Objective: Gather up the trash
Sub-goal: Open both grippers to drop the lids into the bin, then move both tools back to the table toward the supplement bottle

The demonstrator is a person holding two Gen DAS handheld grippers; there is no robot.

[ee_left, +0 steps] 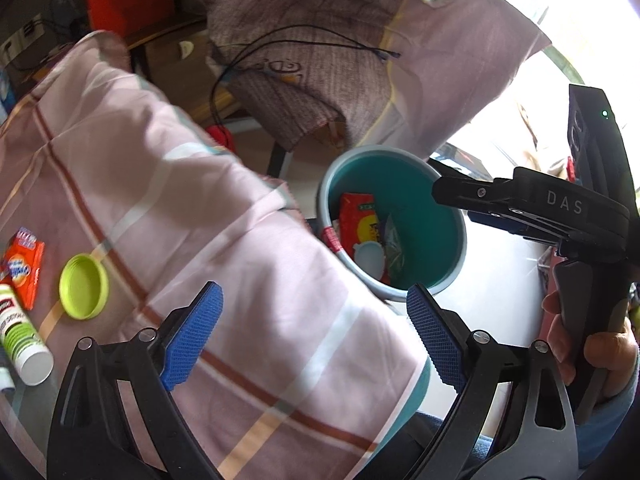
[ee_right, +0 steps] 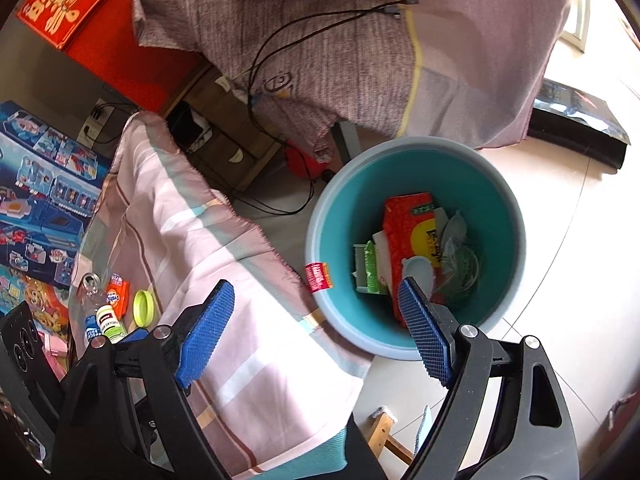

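Beside teal bin [ee_right: 500,208], "DAS" on right hand-held gripper [ee_left: 440,196]

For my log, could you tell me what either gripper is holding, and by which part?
Nothing is held: the left gripper and right gripper are both open and empty.

Both wrist views angled down, near, sharing bin [ee_left: 448,240] [ee_right: 500,208] and pink cloth [ee_left: 200,208] [ee_right: 248,280]

Bin [ee_right: 416,168] mouth open from above; draped cloth [ee_right: 224,264] edge crowds its left rim.
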